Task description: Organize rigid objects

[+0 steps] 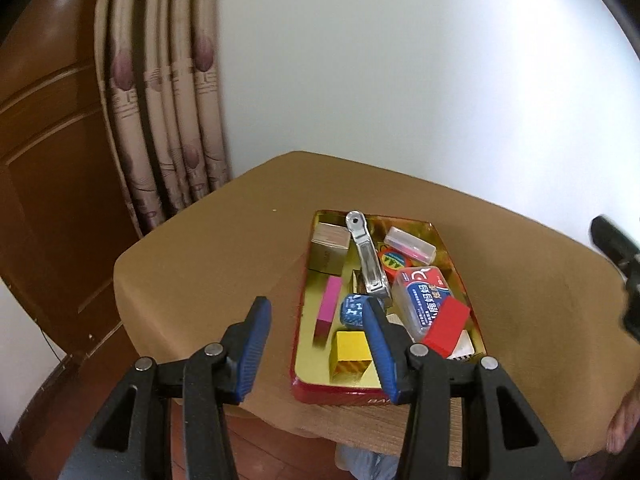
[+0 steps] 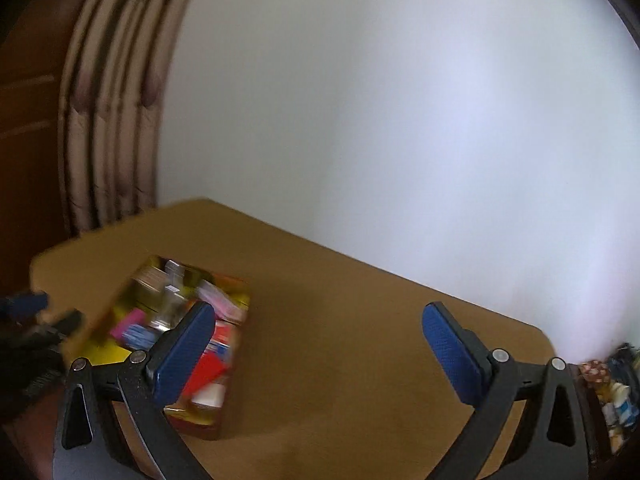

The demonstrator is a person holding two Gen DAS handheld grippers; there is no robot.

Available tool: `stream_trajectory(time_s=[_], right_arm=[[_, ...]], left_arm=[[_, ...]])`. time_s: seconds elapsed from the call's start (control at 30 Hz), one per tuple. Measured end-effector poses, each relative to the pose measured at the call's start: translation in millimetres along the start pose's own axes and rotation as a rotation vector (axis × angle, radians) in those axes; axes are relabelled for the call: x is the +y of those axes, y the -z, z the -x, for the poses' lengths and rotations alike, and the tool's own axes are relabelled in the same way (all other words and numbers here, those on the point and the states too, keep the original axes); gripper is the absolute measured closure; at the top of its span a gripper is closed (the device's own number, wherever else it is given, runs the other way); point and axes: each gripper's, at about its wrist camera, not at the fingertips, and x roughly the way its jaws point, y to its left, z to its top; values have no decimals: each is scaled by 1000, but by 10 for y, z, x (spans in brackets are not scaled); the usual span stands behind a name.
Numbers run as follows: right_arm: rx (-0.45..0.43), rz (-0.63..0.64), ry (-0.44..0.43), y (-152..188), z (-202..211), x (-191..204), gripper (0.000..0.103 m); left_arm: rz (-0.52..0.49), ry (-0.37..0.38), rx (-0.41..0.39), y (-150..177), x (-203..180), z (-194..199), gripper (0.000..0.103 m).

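My left claw [image 1: 318, 322] hangs half open with nothing between its blue pads, above the near end of the shallow red-walled tray with a gold lining [image 1: 336, 394] that sits on the tan-covered bench [image 1: 208, 256]. My right claw [image 2: 316, 344] stands wide open and empty over bare bench, the tray to its left and blurred in that view. All the small hard pieces I can see lie inside the tray: a long silver metal clip [image 1: 367, 258], a pink rectangular bar [image 1: 329, 308], a yellow cube [image 1: 352, 354], a red block [image 1: 447, 326] leaning on a clear plastic box with a blue label [image 1: 420, 300], and a blue patterned die [image 1: 354, 310]. I judge the blocks light, stiff and easy to pinch across flat opposite faces; the metal clip looks slick, so I would take it across its narrow width near the middle. Its long axis runs roughly along the tray's length, holed end pointing away from me; the pink bar lies nearly parallel beside it.
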Motion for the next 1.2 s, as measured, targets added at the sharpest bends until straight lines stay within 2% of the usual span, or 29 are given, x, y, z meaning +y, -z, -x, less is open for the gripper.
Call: stream_trajectory(time_s=[0.1,0.17,0.2,0.27,0.3,0.37,0.4,0.5,0.6,0.67,0.77,0.97,1.2], right_arm=[[-94,-65,-11,-118,344,-85,0],[-129,-106,-21,-117,421,-117,0],[-115,-115,-21,-65,364,-103,0],[43,-75,-56,12,96,-57,3],[115,-93,-108,81,-23,-51,11],[129,-175,-161,166,-33,-121,11],[129,-218,-191,204,-25,-158,6],[74,-246,-129,247,56,-189,3],[-3,-165,-46,274,155,-98,2],[-16,-112,-10,267,186,0,2],[-18,-84,-32,276,228,81,2],[-32,-95,-56,250,184,210,1],[-20,-119,-98,112,4,372,1]], left_arm=[[23,-9,-19,17,56,117,55],[24,-1,-31,20,70,204,55],[23,-4,-40,18,70,245,55],[15,7,-62,8,68,337,55],[6,3,-68,0,53,388,55],[-16,-14,-85,-11,35,461,55],[-21,-18,-92,-15,31,496,55],[-19,-19,-102,-28,43,567,55],[-11,-21,-113,-42,82,621,55],[-8,-37,-120,-52,108,652,55],[15,-36,-129,-65,180,676,55],[57,-82,-144,-66,329,640,55],[42,-136,-160,-87,482,566,55]])
